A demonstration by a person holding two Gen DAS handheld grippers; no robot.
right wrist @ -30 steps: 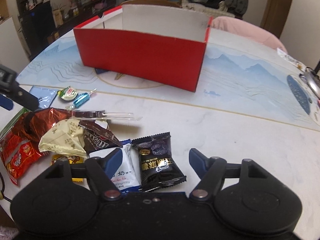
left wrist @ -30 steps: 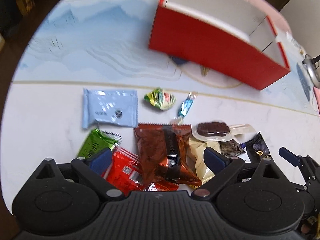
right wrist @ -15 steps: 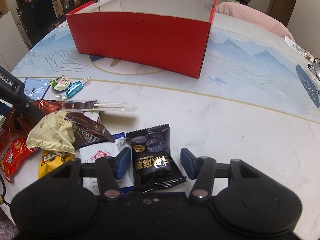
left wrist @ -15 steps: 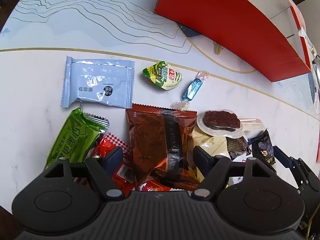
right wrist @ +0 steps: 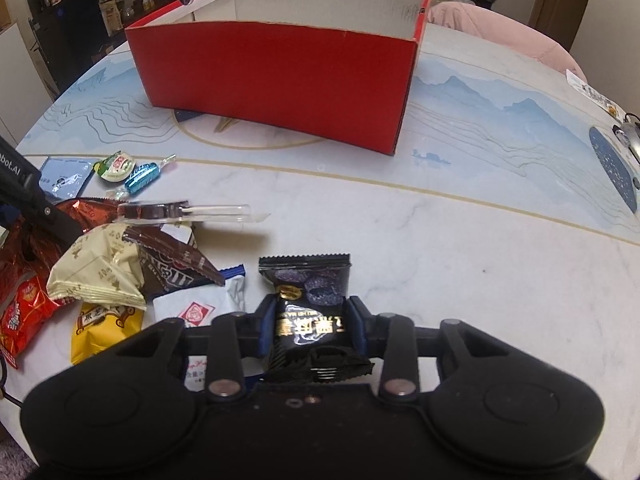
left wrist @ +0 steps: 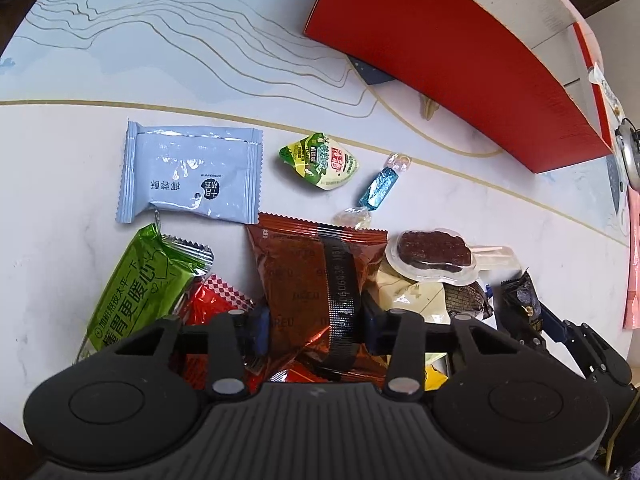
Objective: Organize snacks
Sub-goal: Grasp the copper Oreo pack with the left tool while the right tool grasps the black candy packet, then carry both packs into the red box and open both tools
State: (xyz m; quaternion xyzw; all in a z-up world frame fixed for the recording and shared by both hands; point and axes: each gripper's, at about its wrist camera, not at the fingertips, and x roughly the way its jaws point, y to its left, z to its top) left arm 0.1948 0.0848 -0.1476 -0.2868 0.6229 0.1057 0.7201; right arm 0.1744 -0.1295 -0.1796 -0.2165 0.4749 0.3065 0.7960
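Note:
A pile of snacks lies on the table in front of an open red box (left wrist: 448, 60), which also shows in the right wrist view (right wrist: 276, 76). My left gripper (left wrist: 314, 324) is shut on a brown foil packet (left wrist: 316, 280) in the pile. My right gripper (right wrist: 310, 328) is shut on a black packet with gold lettering (right wrist: 308, 308) at the pile's right side. The left gripper's arm shows at the left edge of the right wrist view (right wrist: 24, 196).
Around the brown packet lie a pale blue packet (left wrist: 188, 176), a green packet (left wrist: 140, 288), a red packet (left wrist: 212, 300), a green-yellow jelly cup (left wrist: 320, 160), a blue wrapped candy (left wrist: 376, 188) and a chocolate lolly in clear wrap (left wrist: 436, 256). A cream packet (right wrist: 100, 272) and a yellow packet (right wrist: 100, 328) lie nearby.
Both grippers have moved down onto the pile and closed: the left on the brown foil packet, the right on the black packet.

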